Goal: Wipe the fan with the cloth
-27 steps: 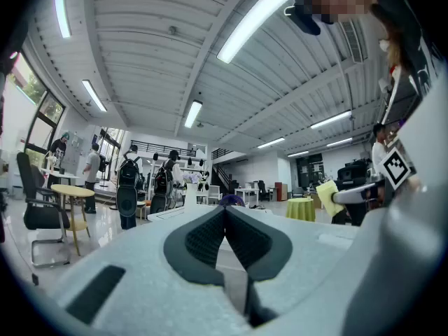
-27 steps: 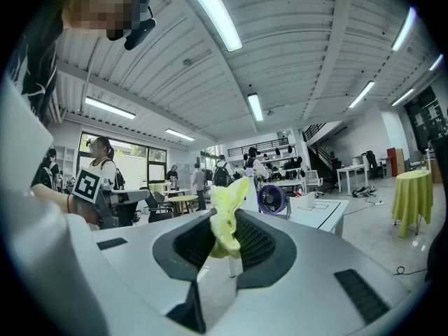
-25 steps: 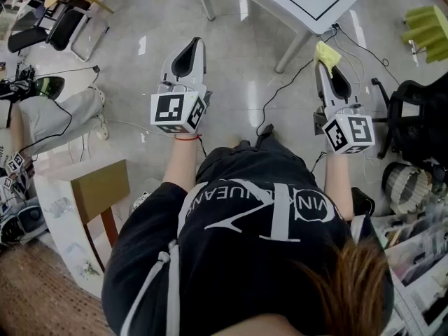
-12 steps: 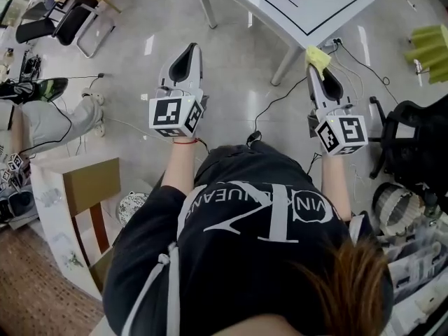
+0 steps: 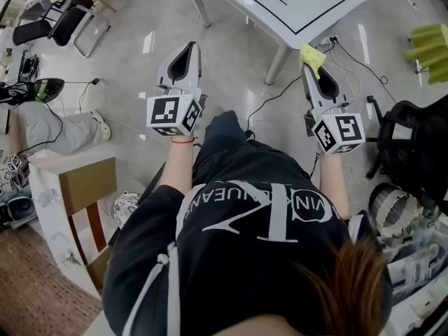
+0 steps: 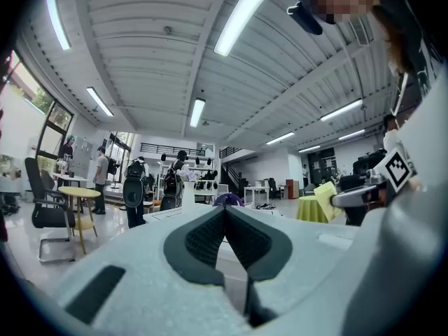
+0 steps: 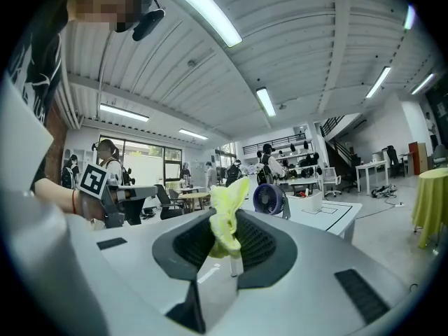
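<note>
Pinching one yellow cloth (image 7: 225,215), the right gripper (image 7: 228,242) faces one blue fan (image 7: 267,199) on the table (image 7: 329,212) — the left gripper (image 6: 225,212) closed, empty.

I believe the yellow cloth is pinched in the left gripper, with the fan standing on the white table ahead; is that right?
Not quite: the cloth is pinched in the right gripper, as the right gripper view shows. The left gripper is shut on nothing. The fan does stand on the white table ahead.
</note>
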Action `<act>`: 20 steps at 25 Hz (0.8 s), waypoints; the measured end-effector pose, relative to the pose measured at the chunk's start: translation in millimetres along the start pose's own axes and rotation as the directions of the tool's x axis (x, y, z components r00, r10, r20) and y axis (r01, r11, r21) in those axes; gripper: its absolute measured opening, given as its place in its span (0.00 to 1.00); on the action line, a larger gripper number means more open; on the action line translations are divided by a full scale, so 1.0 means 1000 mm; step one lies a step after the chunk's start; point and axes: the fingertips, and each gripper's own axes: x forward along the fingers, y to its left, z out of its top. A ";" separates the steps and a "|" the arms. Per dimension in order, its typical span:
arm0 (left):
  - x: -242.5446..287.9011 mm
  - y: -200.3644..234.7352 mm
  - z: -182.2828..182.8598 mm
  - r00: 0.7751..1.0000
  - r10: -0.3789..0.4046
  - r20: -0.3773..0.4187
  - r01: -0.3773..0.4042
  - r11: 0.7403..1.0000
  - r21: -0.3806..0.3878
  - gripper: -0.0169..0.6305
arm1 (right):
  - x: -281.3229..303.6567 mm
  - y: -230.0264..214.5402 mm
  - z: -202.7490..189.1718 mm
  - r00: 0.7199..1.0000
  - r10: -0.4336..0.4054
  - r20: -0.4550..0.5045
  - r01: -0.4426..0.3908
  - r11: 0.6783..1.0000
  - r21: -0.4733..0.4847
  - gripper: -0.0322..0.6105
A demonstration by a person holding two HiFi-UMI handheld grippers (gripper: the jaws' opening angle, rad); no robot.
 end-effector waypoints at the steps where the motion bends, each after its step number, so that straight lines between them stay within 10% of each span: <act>1: 0.002 0.001 -0.001 1.000 -0.006 0.002 0.006 1.000 0.000 0.04 | 0.000 0.000 -0.001 1.000 -0.003 0.002 0.003 1.000 -0.003 0.18; 20: 0.206 0.043 -0.040 0.957 -0.283 -0.056 0.279 0.958 -0.066 0.04 | 0.123 -0.058 -0.014 0.975 -0.194 -0.104 0.189 0.980 -0.057 0.18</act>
